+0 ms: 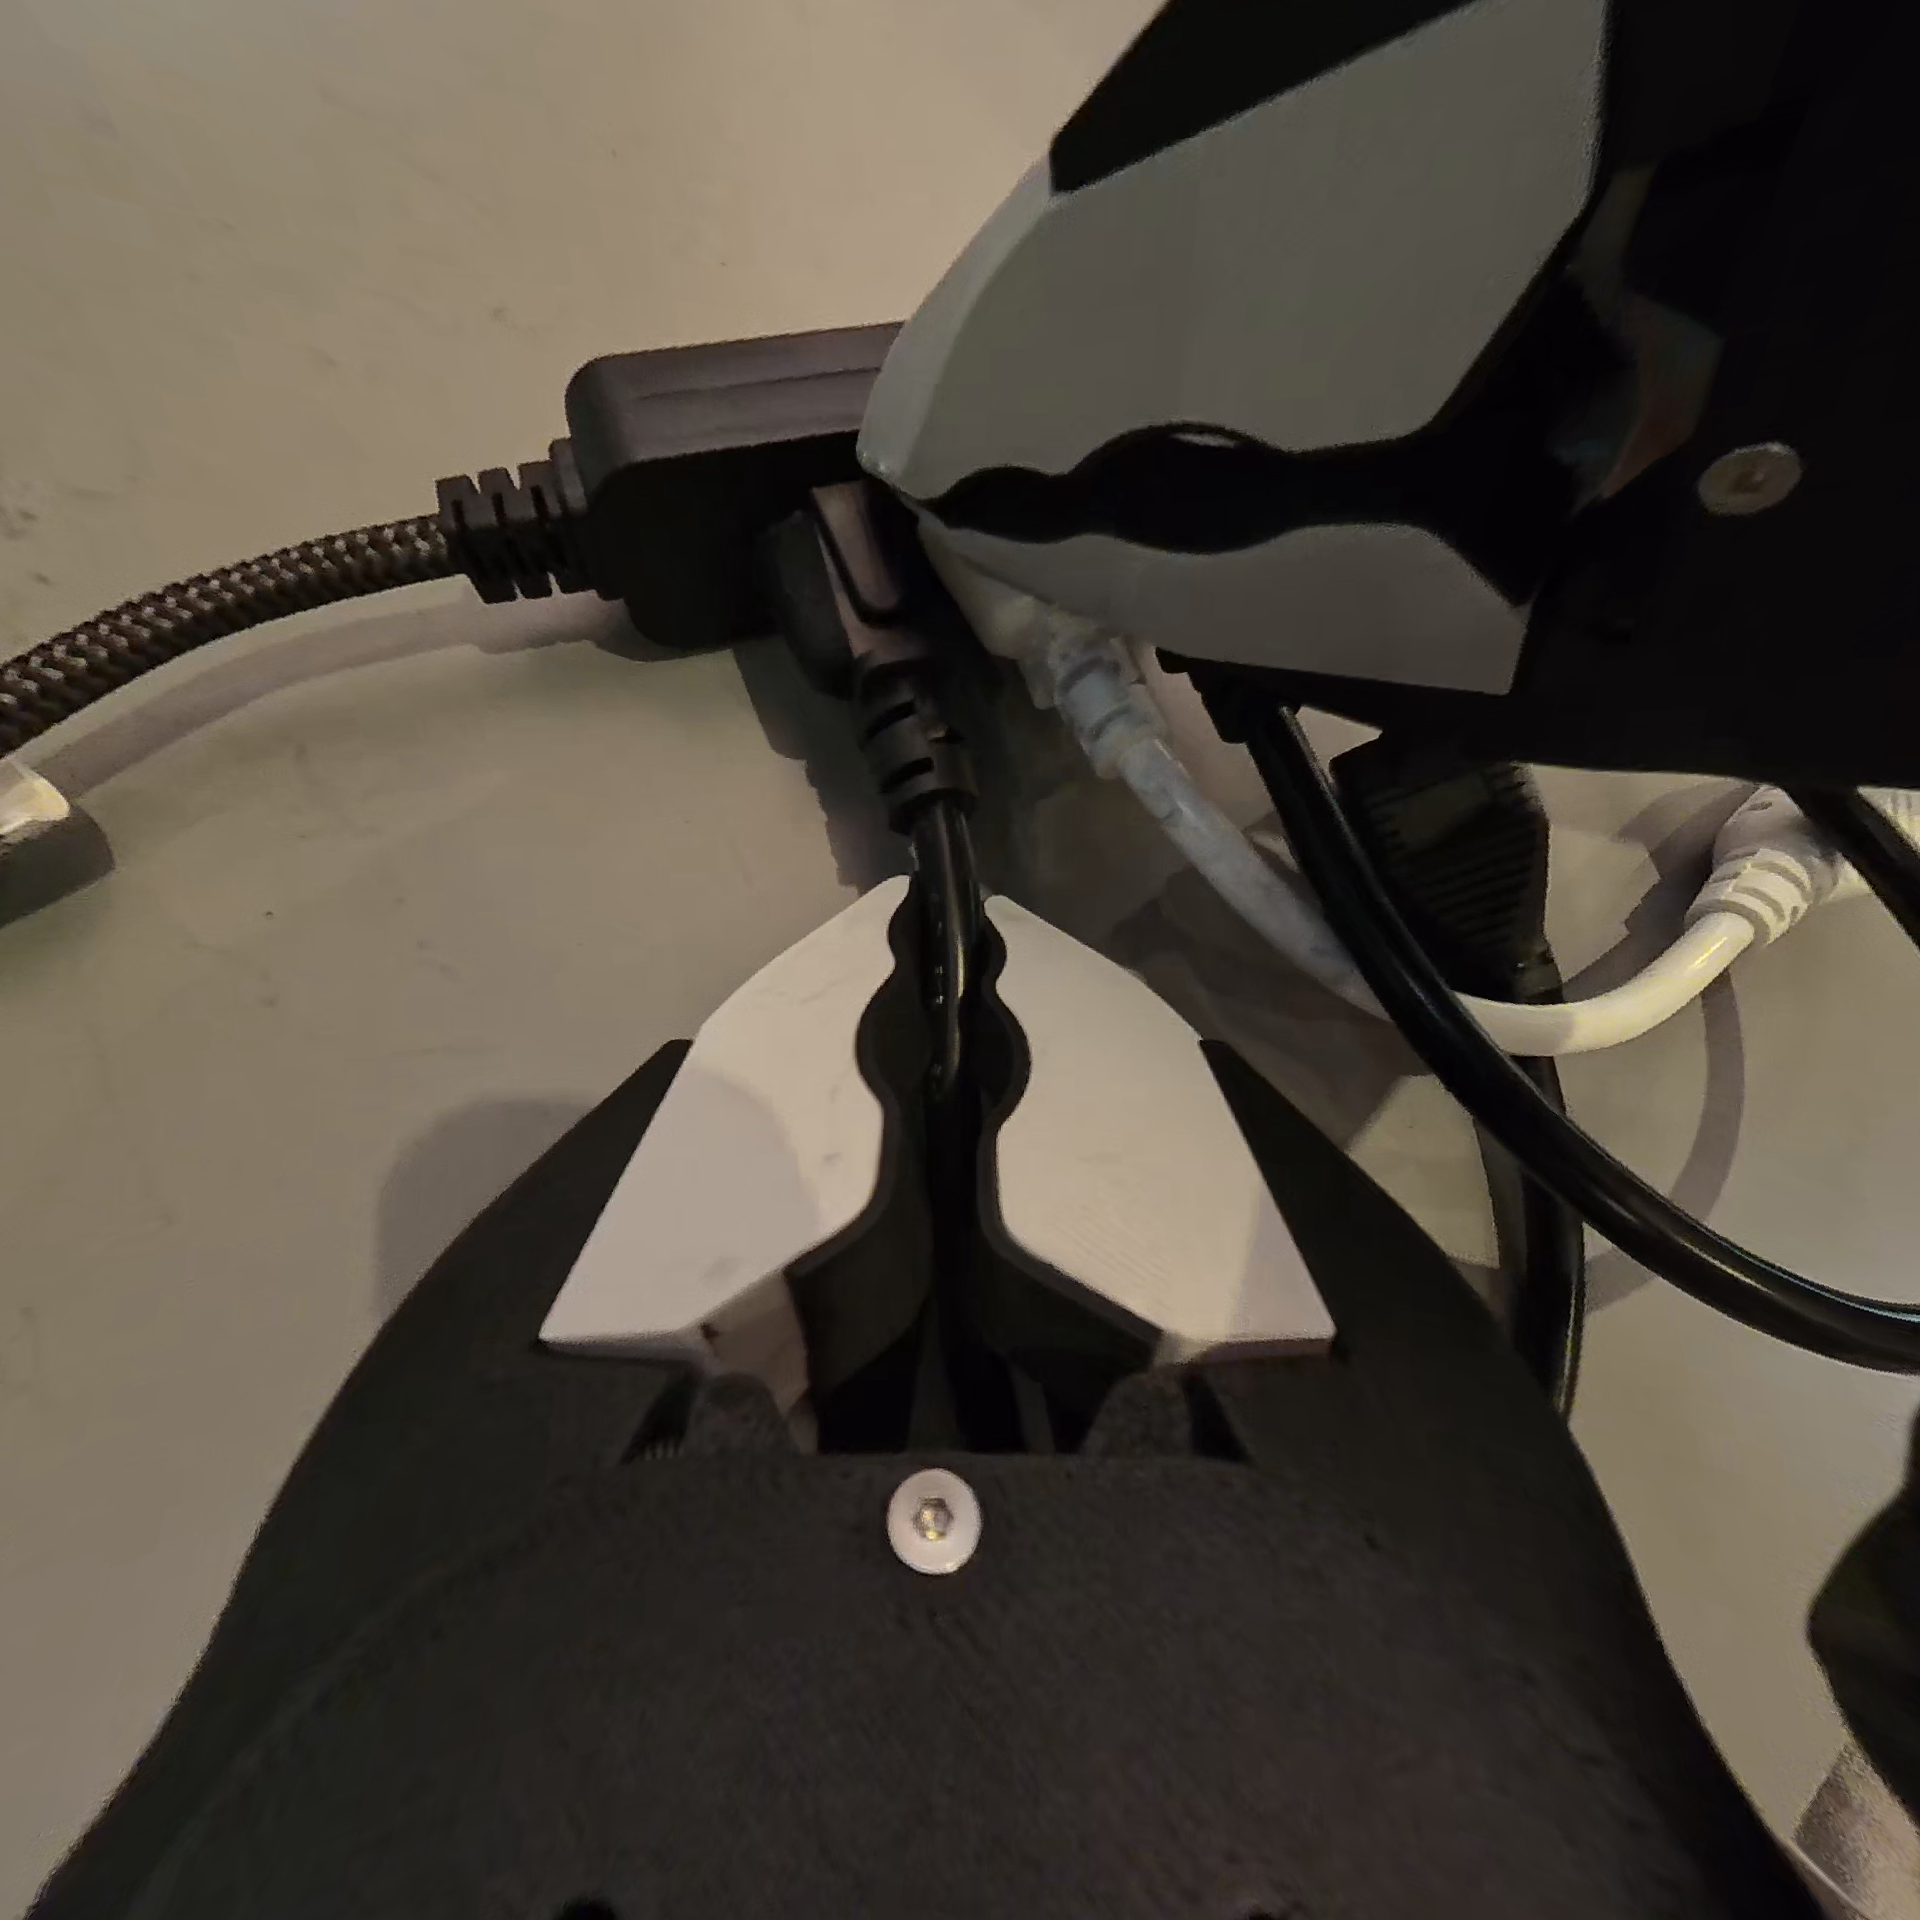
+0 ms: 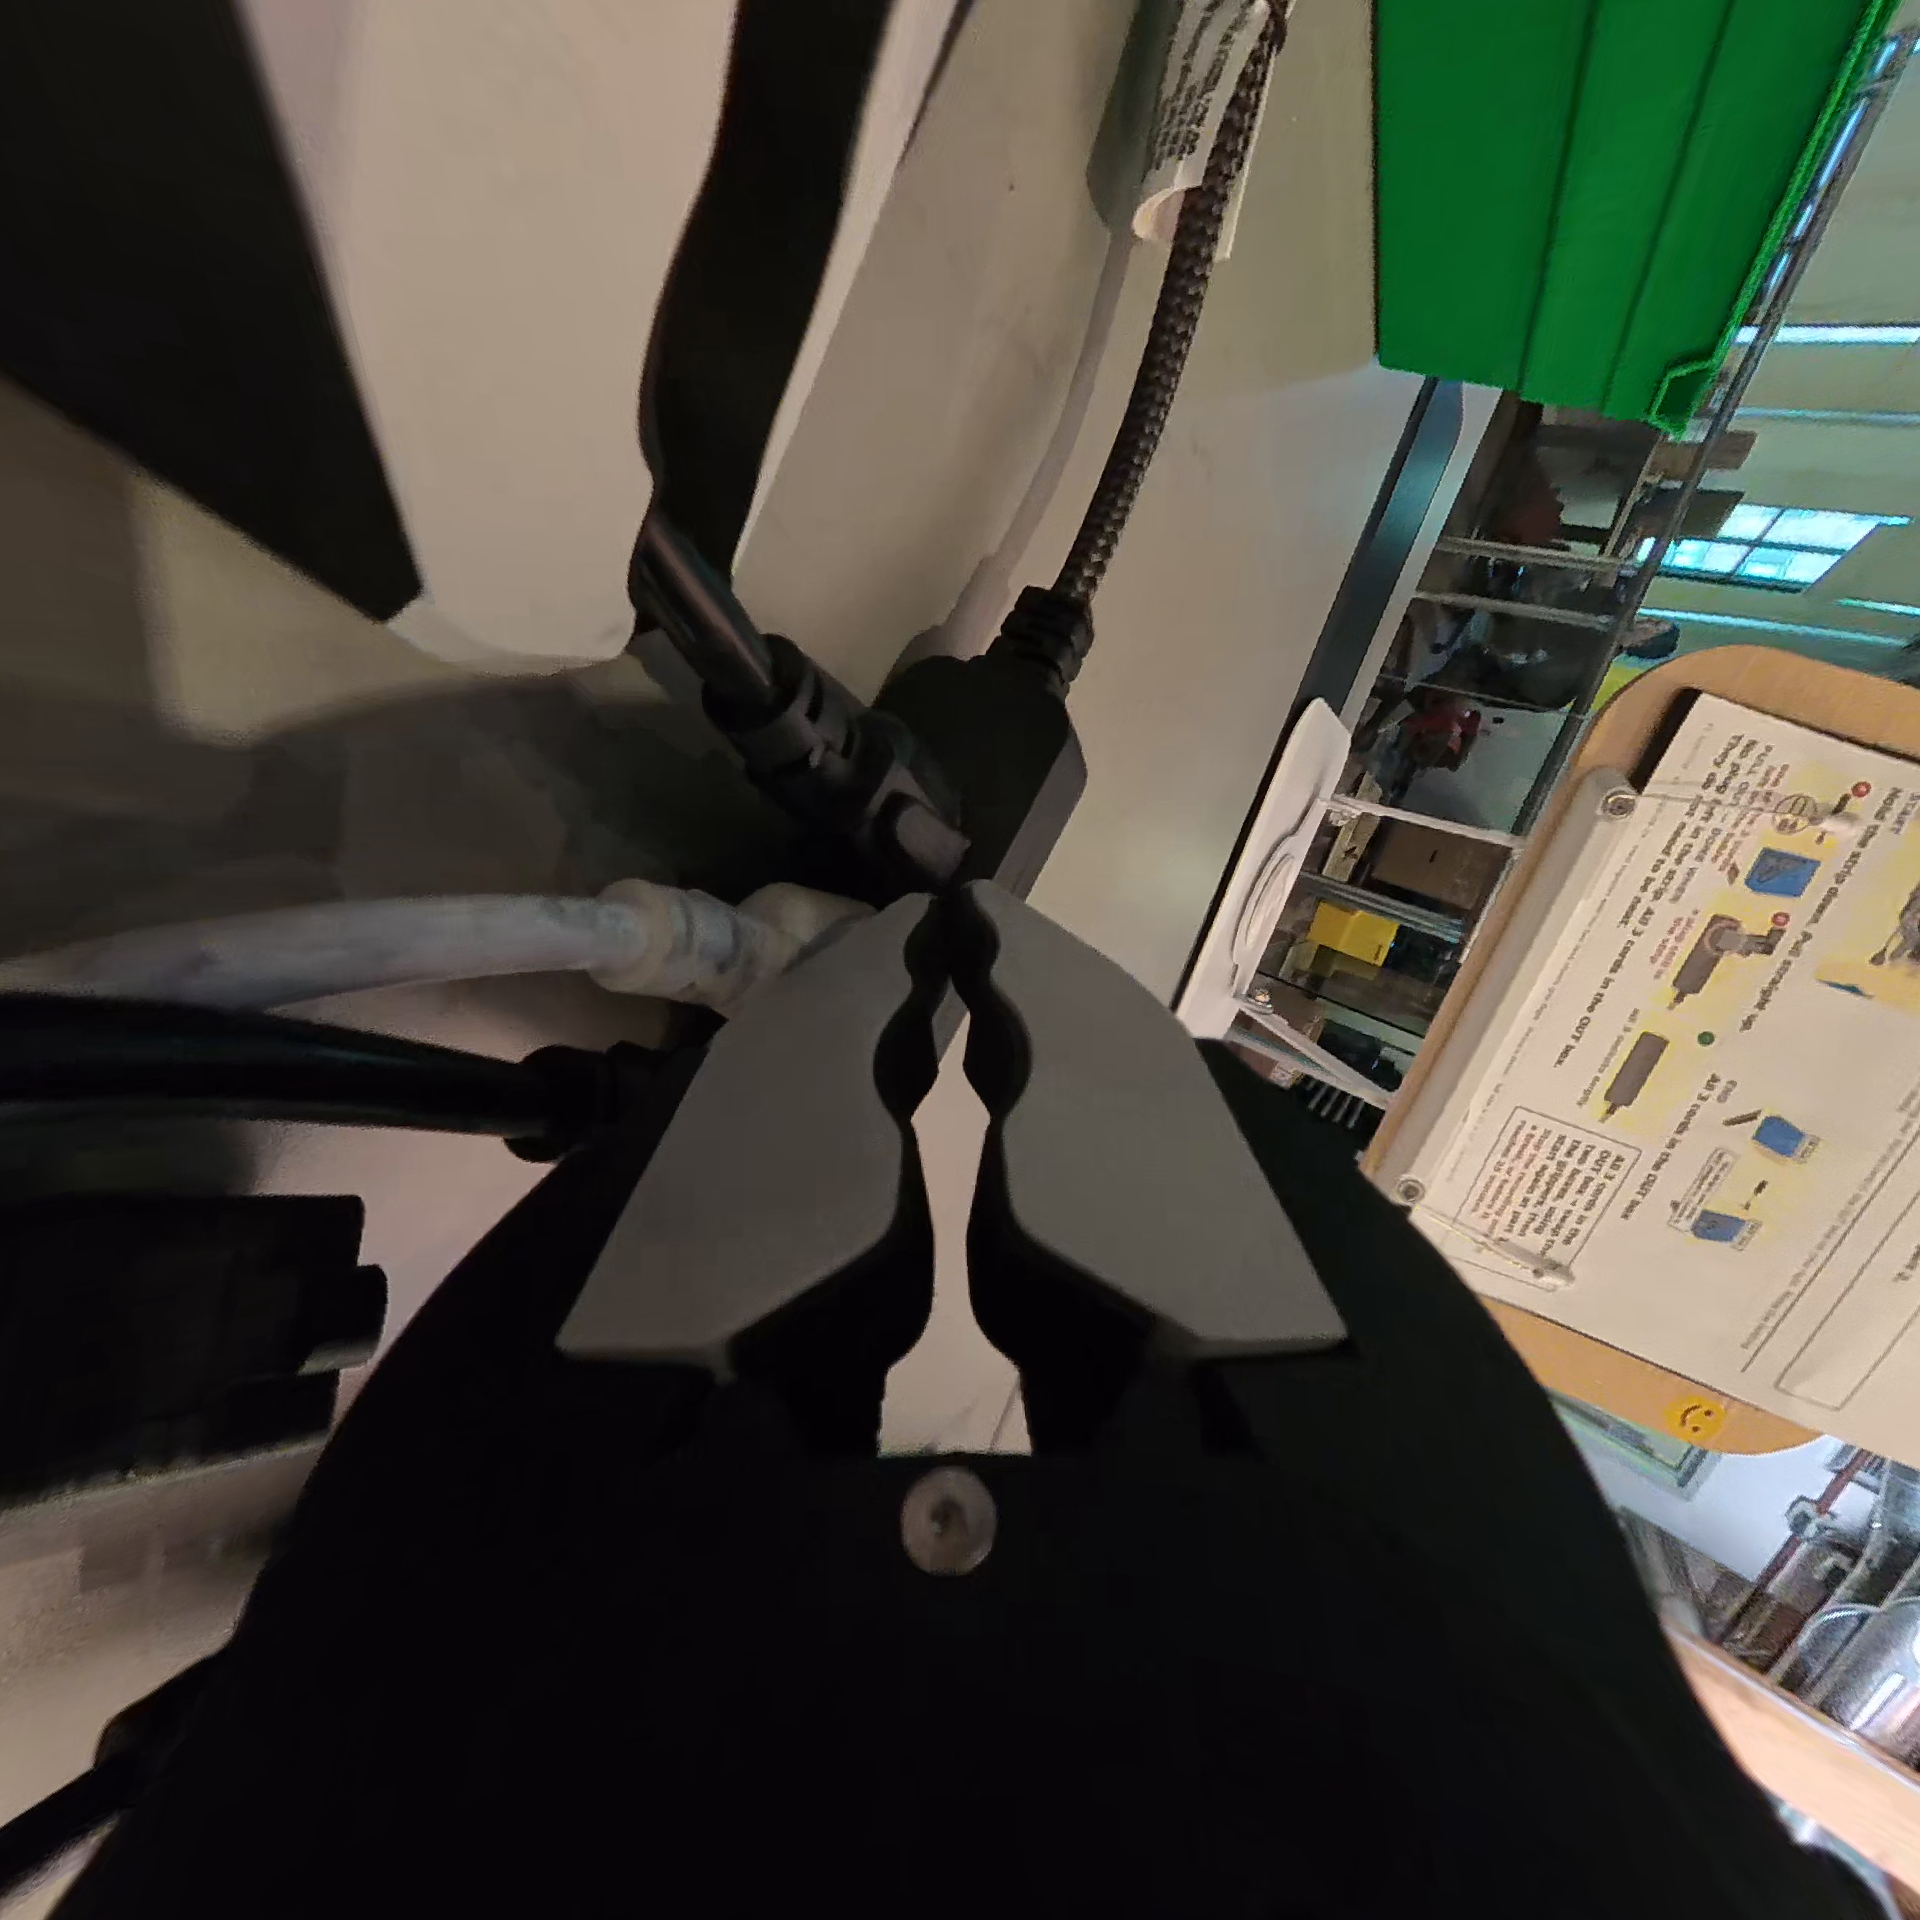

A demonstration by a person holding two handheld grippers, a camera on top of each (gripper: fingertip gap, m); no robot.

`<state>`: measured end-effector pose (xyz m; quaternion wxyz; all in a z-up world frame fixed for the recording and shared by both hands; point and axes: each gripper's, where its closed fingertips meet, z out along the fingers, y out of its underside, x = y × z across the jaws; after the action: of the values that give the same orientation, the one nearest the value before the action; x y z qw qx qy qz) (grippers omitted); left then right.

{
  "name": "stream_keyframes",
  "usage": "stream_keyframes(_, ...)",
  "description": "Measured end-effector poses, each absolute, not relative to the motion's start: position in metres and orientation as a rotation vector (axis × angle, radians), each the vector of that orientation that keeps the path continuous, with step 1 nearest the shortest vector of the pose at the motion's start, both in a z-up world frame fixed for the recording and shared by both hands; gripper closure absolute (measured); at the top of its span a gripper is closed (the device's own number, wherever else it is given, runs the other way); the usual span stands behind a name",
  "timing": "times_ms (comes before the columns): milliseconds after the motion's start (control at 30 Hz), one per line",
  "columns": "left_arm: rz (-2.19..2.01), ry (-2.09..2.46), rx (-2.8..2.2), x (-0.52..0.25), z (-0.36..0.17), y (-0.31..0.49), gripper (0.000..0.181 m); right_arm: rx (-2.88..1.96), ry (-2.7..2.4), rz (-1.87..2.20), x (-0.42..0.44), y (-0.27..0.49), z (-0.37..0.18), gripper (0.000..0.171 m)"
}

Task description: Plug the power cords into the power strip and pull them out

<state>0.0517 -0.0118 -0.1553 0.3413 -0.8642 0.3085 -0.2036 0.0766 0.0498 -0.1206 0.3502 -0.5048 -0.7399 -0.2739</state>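
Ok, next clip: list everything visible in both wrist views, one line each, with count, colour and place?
power strip: one, black, lying on the pale table, partly under the right hand-held gripper.
braided cable: one, black-grey, leaving the strip's end leftward.
black power cord: one, its plug at the strip's side, running back between the left fingers.
white cords: two, one plugged beside the black plug, one looping at the right.
other black cords: at least two, right of the strip.
table: one, off-white.
green bin: one, upper right on a wire shelf.
instruction sheet: one, white-yellow, on a wooden board at the right.
left hand-held gripper: shut on the black power cord.
right hand-held gripper: shut, tips at the strip.
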Motion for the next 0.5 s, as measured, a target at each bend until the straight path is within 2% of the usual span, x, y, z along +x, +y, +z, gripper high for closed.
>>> stream_keyframes(500,-0.419,0.798,-2.237,0.0501,-0.1568,-0.0159,0.177,-1.327,-1.898,-0.704,0.0771,0.049,-0.1214,0.167)
